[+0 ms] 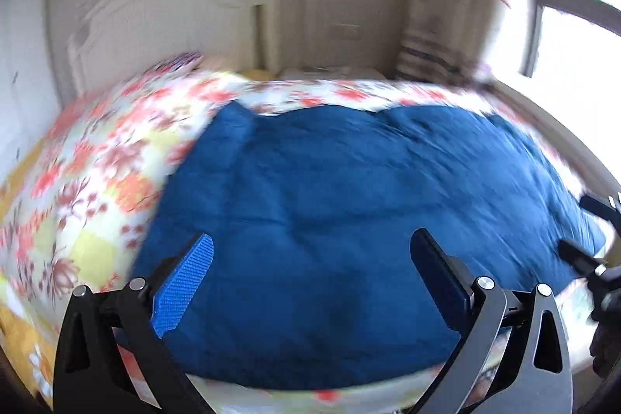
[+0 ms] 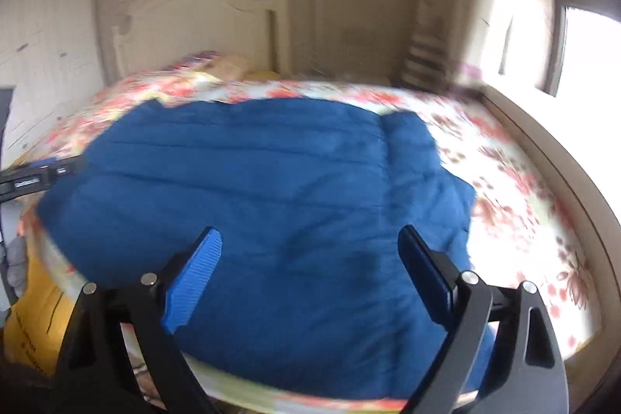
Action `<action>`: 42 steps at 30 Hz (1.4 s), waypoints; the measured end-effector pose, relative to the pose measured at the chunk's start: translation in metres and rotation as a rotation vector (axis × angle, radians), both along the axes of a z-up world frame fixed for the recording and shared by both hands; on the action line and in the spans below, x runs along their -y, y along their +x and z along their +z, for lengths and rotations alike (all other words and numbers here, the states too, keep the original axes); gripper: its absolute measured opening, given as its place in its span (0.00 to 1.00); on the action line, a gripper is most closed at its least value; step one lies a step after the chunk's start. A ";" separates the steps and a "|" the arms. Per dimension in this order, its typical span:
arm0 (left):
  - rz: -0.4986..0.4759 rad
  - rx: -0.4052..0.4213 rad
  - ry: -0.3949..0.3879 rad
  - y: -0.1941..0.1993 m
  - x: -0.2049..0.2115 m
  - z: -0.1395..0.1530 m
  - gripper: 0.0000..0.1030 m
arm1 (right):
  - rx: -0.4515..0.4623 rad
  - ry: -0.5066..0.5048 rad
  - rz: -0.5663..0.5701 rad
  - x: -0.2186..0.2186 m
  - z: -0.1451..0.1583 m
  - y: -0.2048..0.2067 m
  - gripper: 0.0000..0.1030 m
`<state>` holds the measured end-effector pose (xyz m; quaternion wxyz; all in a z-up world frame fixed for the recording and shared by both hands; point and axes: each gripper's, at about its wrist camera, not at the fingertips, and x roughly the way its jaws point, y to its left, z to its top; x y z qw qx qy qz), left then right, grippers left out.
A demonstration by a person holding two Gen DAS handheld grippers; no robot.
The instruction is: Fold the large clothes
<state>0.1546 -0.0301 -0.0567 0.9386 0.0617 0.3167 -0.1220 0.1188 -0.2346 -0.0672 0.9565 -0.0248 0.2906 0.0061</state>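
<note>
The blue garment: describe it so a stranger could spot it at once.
Find the bed with the white headboard and the floral bedspread. Spread flat across its near half lies the blue garment, a large padded piece. It is the only plain, dark blue thing on that pink-and-yellow flowered cover.

Daylight floods in from window at right, blown out to white glare; motion blur smears floral bedspread and walls; fisheye bends edges, corners black; soft shadows only.
</note>
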 end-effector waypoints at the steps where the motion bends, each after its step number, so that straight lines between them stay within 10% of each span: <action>1: -0.020 -0.013 0.026 -0.002 0.011 -0.008 0.95 | 0.006 -0.019 0.029 -0.011 0.001 -0.002 0.89; 7: -0.028 -0.025 0.085 0.003 0.025 -0.042 0.96 | -0.039 -0.180 0.139 -0.066 -0.040 0.003 0.94; 22: 0.054 -0.068 0.049 -0.001 -0.035 -0.044 0.96 | -0.058 0.074 -0.135 0.077 -0.034 -0.020 0.97; 32: 0.057 -0.082 0.022 0.000 -0.040 -0.024 0.96 | -0.087 0.036 -0.158 0.072 -0.025 -0.017 0.97; 42: 0.036 0.014 0.196 0.131 0.015 0.037 0.96 | -0.012 -0.117 -0.037 0.017 0.042 0.076 0.97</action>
